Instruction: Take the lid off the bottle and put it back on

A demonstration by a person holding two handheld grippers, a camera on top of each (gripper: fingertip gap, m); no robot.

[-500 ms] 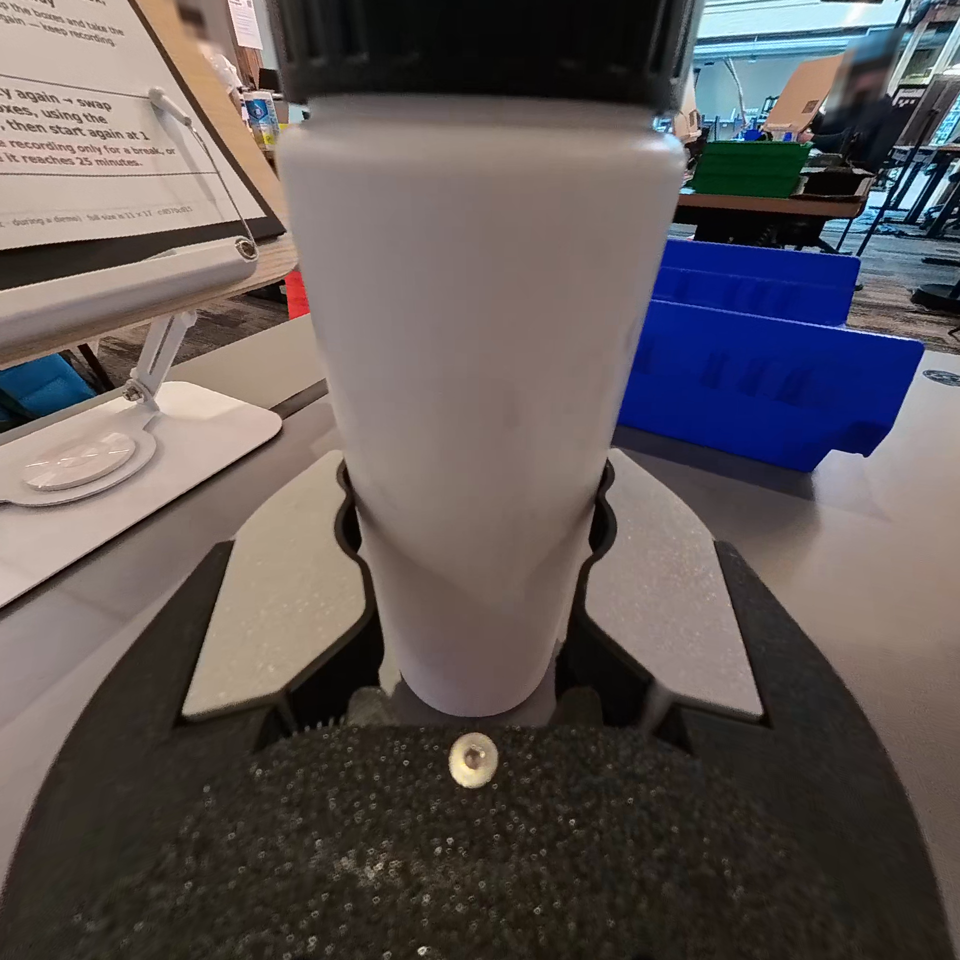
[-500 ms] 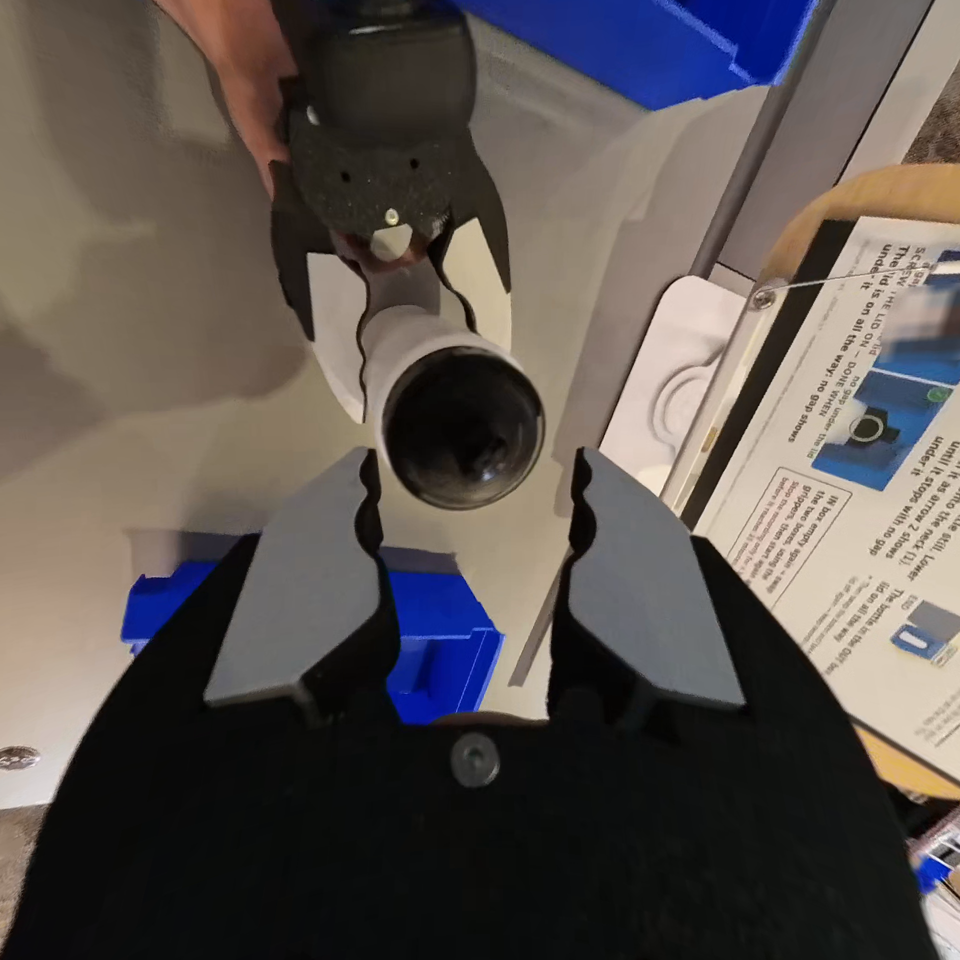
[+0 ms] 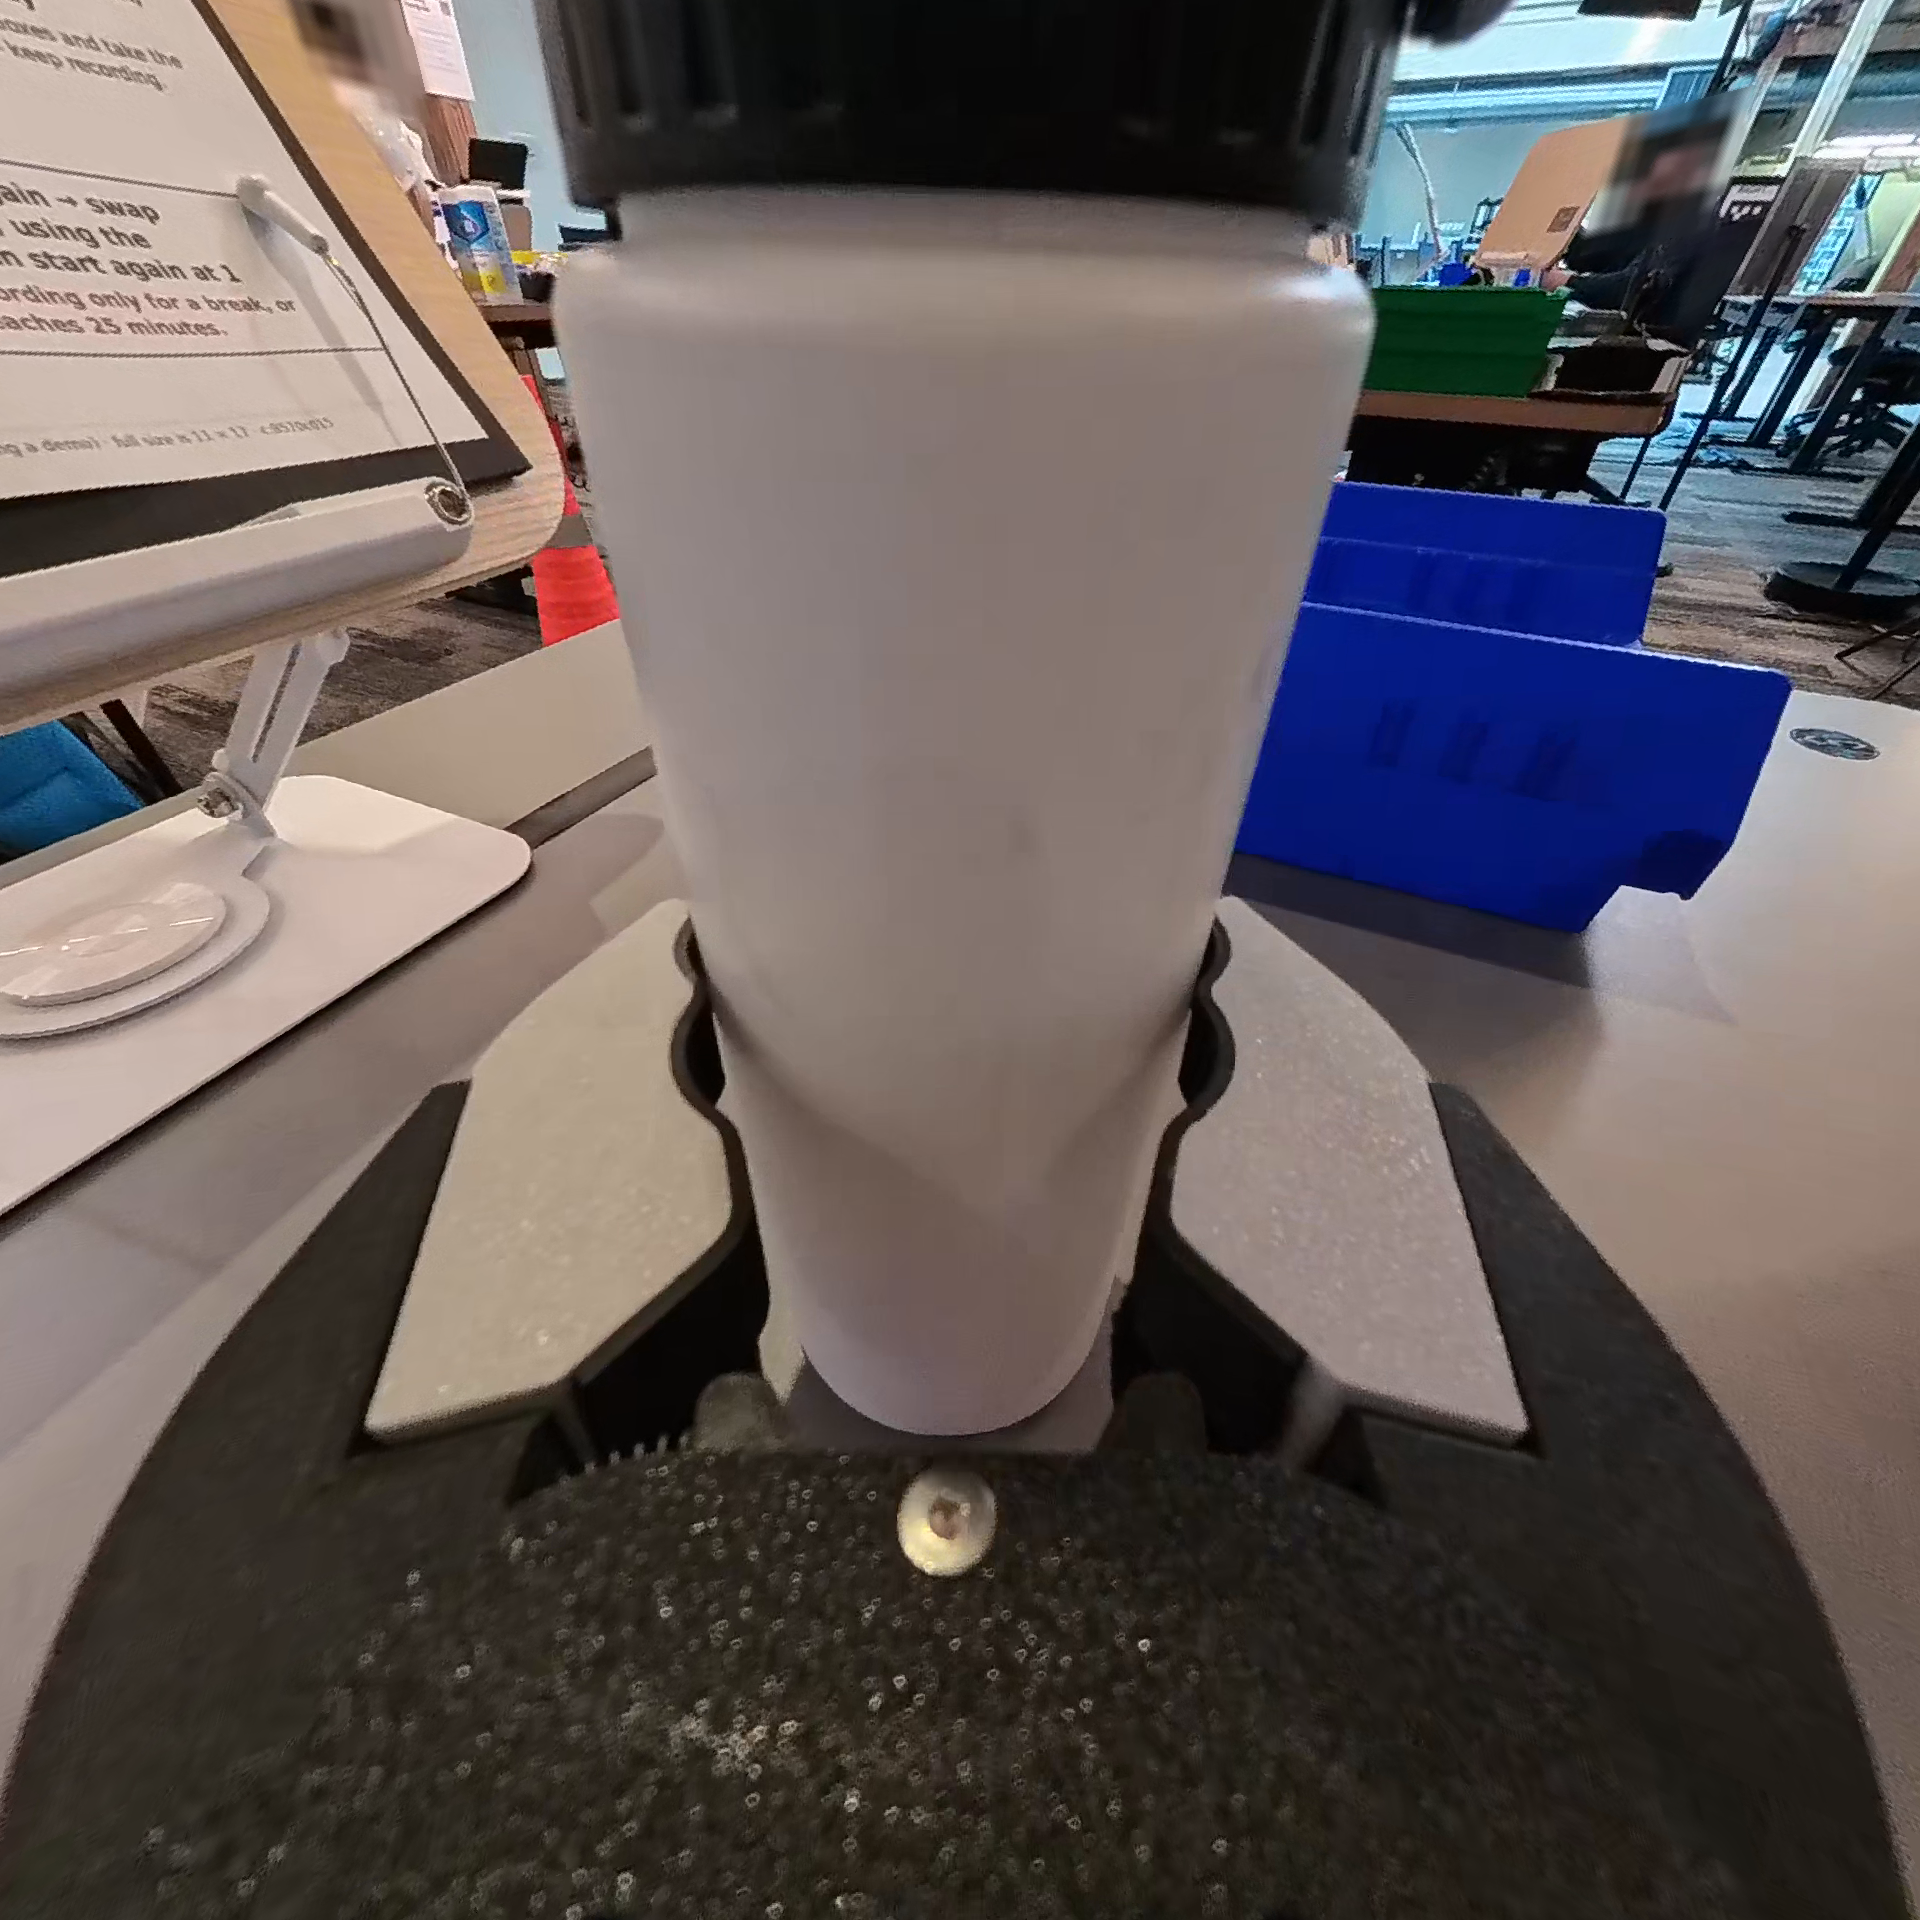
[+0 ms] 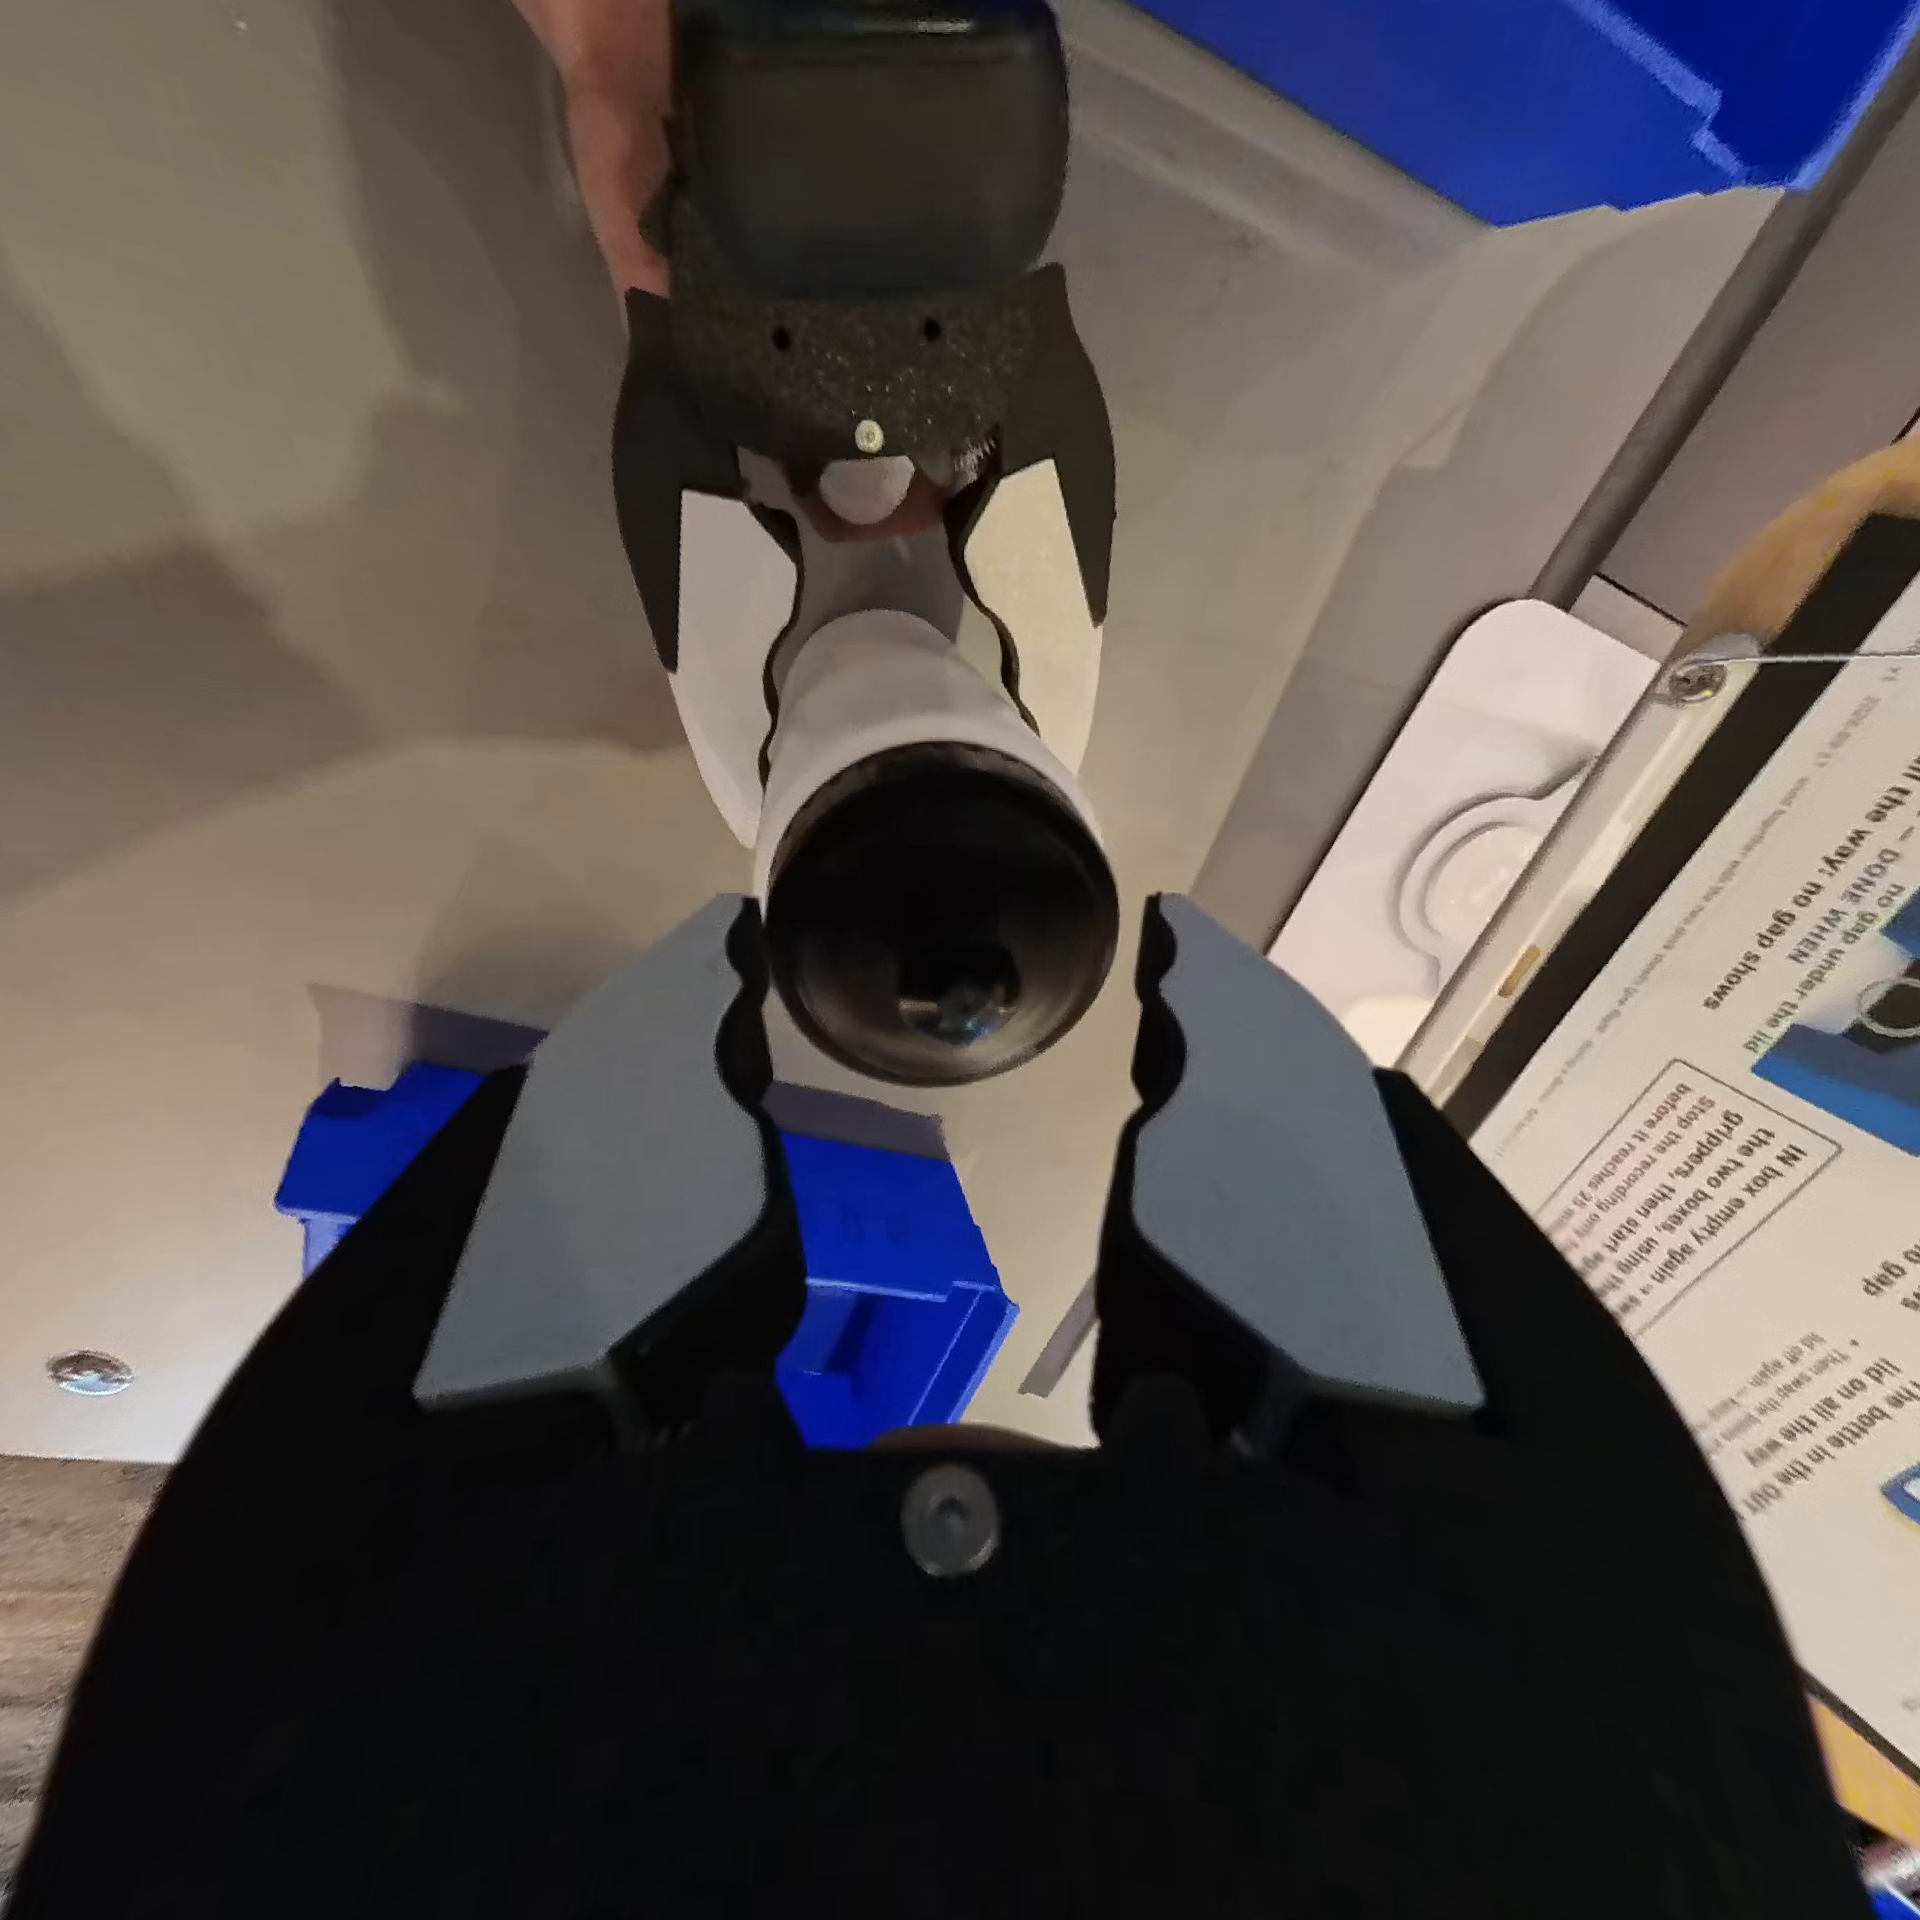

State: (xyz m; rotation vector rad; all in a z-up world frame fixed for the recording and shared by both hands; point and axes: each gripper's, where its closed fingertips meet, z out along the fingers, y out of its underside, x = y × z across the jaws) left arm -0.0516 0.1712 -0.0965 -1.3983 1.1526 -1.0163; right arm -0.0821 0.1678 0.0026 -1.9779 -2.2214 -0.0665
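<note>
White cylindrical bottle (image 3: pixel 956 727) with a ribbed black screw lid (image 3: pixel 966 94) sits clamped at its lower body between both pads of the left gripper (image 3: pixel 951 997), above the grey table (image 3: pixel 1714 1091). Right gripper (image 4: pixel 945 997) faces the lid's top with its jaws spread; the right finger (image 4: pixel 1247 1143) stands clear of the lid, while the left fingertip lies just beside its rim. Blue plastic bins (image 3: pixel 1496 727) stand behind.

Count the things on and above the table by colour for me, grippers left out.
White: 2, the bottle and the stand's base plate.
Black: 1, the lid on the bottle.
Blue: 2, one bin beyond the bottle, one bin nearer the right gripper.
Total: 5.
</note>
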